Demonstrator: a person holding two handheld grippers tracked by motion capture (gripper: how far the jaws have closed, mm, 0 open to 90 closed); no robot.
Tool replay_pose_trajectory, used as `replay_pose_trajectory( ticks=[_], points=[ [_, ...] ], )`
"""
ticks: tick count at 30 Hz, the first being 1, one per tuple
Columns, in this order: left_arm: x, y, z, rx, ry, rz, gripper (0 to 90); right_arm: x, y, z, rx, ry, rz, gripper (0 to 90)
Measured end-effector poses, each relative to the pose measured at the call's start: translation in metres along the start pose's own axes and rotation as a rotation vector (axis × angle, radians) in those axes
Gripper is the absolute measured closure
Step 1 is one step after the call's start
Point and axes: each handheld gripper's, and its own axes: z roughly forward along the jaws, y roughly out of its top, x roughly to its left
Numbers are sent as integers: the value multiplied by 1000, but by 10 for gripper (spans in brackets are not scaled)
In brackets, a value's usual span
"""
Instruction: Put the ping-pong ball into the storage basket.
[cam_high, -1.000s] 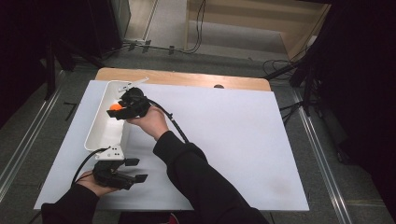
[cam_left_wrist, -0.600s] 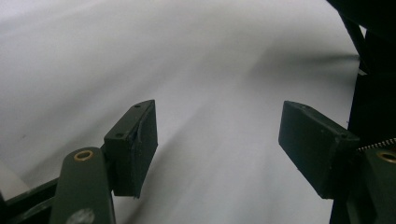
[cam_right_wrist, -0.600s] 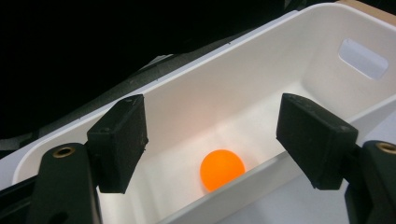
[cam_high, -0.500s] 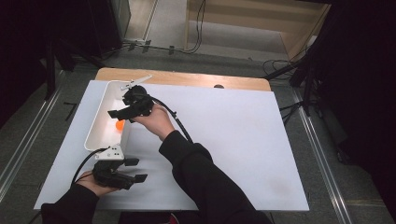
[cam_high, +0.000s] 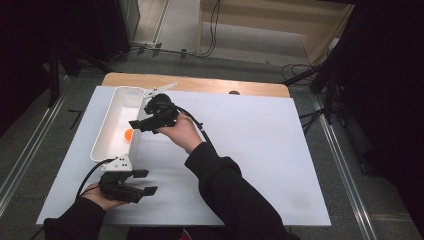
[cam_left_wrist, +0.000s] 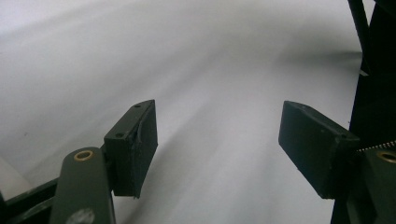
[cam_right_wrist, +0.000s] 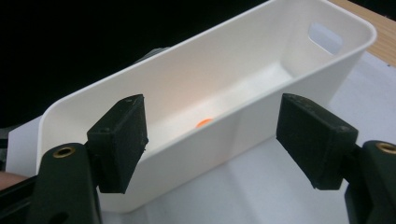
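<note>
- Since the earlier pictures the small orange ball has left the right gripper and now lies on the floor of the bin, while that gripper has drawn back slightly toward the bin's near long wall.
- The flat white rectangular tabletop board lies under both grippers.
- The long white plastic bin with a cut-out handle stands just ahead of the right gripper's jaws.
- The right gripper hangs above the bin's rim, jaws spread wide with nothing between them.
- The left gripper rests low on the board just short of the bin's near end, jaws wide and empty.
- The ball sits just beyond the right gripper's jaws, apart from them.
</note>
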Motion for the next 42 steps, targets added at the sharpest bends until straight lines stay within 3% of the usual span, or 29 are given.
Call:
replay_pose_trajectory(
  ticks=[9, 42],
  points=[
    [0, 0, 0, 8, 9, 0, 288, -10, -14, -22, -8, -17, 27, 234],
    [1, -1, 2, 4, 13, -5, 288, -17, -72, -97, -35, -73, 56, 234]
  ],
)
